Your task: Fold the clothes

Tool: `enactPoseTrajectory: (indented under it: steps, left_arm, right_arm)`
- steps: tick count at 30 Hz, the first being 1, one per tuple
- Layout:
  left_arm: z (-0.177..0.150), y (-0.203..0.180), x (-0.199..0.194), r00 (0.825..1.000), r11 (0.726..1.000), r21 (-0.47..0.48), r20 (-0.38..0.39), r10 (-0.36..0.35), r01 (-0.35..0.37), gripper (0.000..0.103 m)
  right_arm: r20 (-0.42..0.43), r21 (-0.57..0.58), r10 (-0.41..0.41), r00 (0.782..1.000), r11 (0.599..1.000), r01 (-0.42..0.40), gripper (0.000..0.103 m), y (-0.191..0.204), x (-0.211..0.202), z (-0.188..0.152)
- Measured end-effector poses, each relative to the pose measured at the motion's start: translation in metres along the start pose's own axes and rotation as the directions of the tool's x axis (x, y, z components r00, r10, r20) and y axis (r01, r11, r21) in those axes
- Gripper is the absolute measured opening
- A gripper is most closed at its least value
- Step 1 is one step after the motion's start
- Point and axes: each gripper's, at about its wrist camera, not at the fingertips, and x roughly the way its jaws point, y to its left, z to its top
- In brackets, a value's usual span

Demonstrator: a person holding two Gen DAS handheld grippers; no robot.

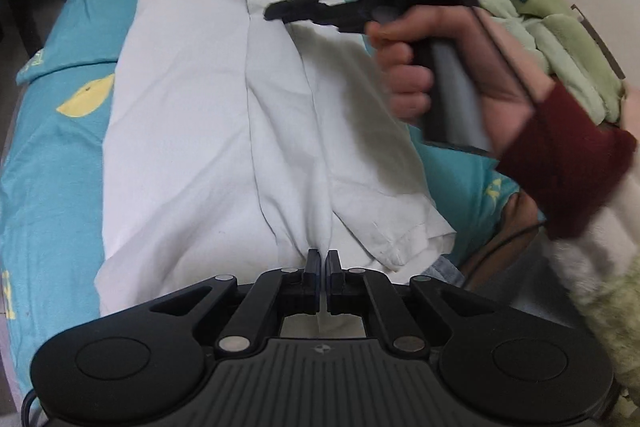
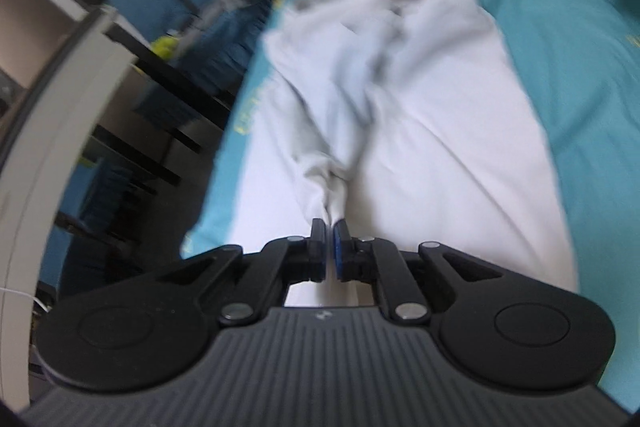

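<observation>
Pinching a ridge of pale cloth, the right gripper (image 2: 329,251) has its jaws clenched on the white shirt (image 1: 192,131), a gathered fold rising straight out from between the blue-faced pads (image 2: 340,247). The left gripper (image 1: 321,267) has its jaws drawn almost together at the garment's near hem; a thin strip of the fabric shows in the narrow slit between them, though whether the pads actually press on it cannot be told.

From the left wrist view, the one shirt lies spread on the teal bedsheet (image 1: 52,155), its long axis running away from the camera, hem nearest and collar end farthest, toward the top of the picture. One side has been folded inward so that long creases run lengthwise down the middle. One sleeve (image 1: 400,227) fans out at the lower right, its stitched cuff lying just beside the hem. The collar region is bunched and rumpled.

Over the far part of the shirt a person's right hand (image 1: 432,67) grips the handle of the right gripper, whose black nose points left and down at the cloth. A dark red cuff (image 1: 568,179) wraps the wrist. Behind it, one green fleecy blanket (image 1: 532,7) lies heaped at the upper right of the bed.

The right wrist view is blurred; dark furniture stands off the bed's left edge.
</observation>
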Motion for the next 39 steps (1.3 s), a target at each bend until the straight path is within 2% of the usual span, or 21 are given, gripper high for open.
enactPoseTrajectory:
  steps: [1,3,4,5,6,7,8,10,12,14,16,20,24,27,34,39]
  left_arm:
    - [0.002,0.002,0.000,1.000,1.000,-0.007,0.005,0.003,-0.003,0.017]
    - [0.006,0.008,-0.006,0.999,1.000,-0.026,0.033,-0.001,0.001,0.043]
    - [0.008,0.012,-0.010,0.998,0.999,-0.036,0.055,-0.004,0.006,0.051]
    - [0.010,0.017,-0.014,0.997,0.999,-0.049,0.073,-0.010,0.013,0.065]
    - [0.014,0.024,-0.017,0.996,0.997,-0.076,0.088,-0.015,0.022,0.070]
    - [0.018,0.033,-0.020,0.995,0.994,-0.109,0.103,-0.019,0.031,0.071]
    - [0.022,0.041,-0.022,0.993,0.989,-0.145,0.117,-0.018,0.035,0.076]
    - [0.033,0.056,-0.023,0.991,0.983,-0.182,0.135,0.016,0.009,0.081]
    - [0.044,0.070,-0.023,0.987,0.977,-0.211,0.150,0.056,-0.023,0.082]
    - [0.050,0.078,-0.015,0.981,0.971,-0.213,0.139,0.138,-0.106,0.082]
    - [0.050,0.087,-0.006,0.970,0.964,-0.194,0.125,0.208,-0.182,0.082]
    - [0.042,0.103,0.010,0.968,0.947,-0.236,0.067,0.240,-0.218,0.082]
    - [0.041,0.104,0.018,0.974,0.950,-0.229,0.021,0.224,-0.213,0.082]
    - [0.041,0.101,0.028,0.978,0.959,-0.194,-0.026,0.207,-0.208,0.084]
    - [0.039,0.103,0.033,0.982,0.961,-0.202,-0.051,0.181,-0.188,0.093]
    - [0.036,0.104,0.033,0.986,0.963,-0.224,-0.096,0.133,-0.151,0.098]
  right_arm:
    - [-0.020,0.000,0.013,1.000,1.000,-0.013,0.009,-0.004,-0.007,-0.002]
    - [-0.032,-0.003,0.019,0.999,1.000,-0.019,0.010,-0.008,-0.029,-0.008]
    - [-0.022,-0.010,0.012,1.000,1.000,-0.012,0.012,-0.011,-0.045,-0.012]
    - [-0.006,-0.017,0.003,1.000,1.000,-0.003,0.022,-0.013,-0.062,-0.018]
    - [0.009,-0.020,-0.008,1.000,1.000,0.008,0.031,-0.016,-0.078,-0.023]
    - [0.027,-0.022,-0.017,0.999,1.000,0.018,0.055,-0.020,-0.097,-0.031]
    - [0.051,-0.018,-0.027,0.998,0.999,0.028,0.074,-0.022,-0.113,-0.040]
    - [0.090,-0.001,-0.044,0.995,0.999,0.044,0.081,-0.029,-0.141,-0.058]
    - [0.091,0.069,-0.050,0.995,0.997,0.044,0.080,-0.043,-0.156,-0.076]
    - [0.066,0.159,-0.071,0.995,0.986,0.060,0.080,-0.059,-0.160,-0.095]
    - [0.025,0.226,-0.128,0.991,0.967,0.119,0.081,-0.072,-0.154,-0.105]
    - [0.011,0.268,-0.147,0.989,0.953,0.139,0.080,-0.080,-0.145,-0.104]
    - [-0.082,0.219,-0.187,0.979,0.955,0.201,0.079,-0.072,-0.121,-0.108]
    - [-0.108,0.202,-0.209,0.972,0.953,0.227,0.080,-0.071,-0.113,-0.111]
    - [-0.125,0.234,-0.165,0.978,0.953,0.191,0.081,-0.077,-0.114,-0.111]
    - [-0.158,0.245,-0.108,0.981,0.959,0.145,0.081,-0.076,-0.111,-0.115]
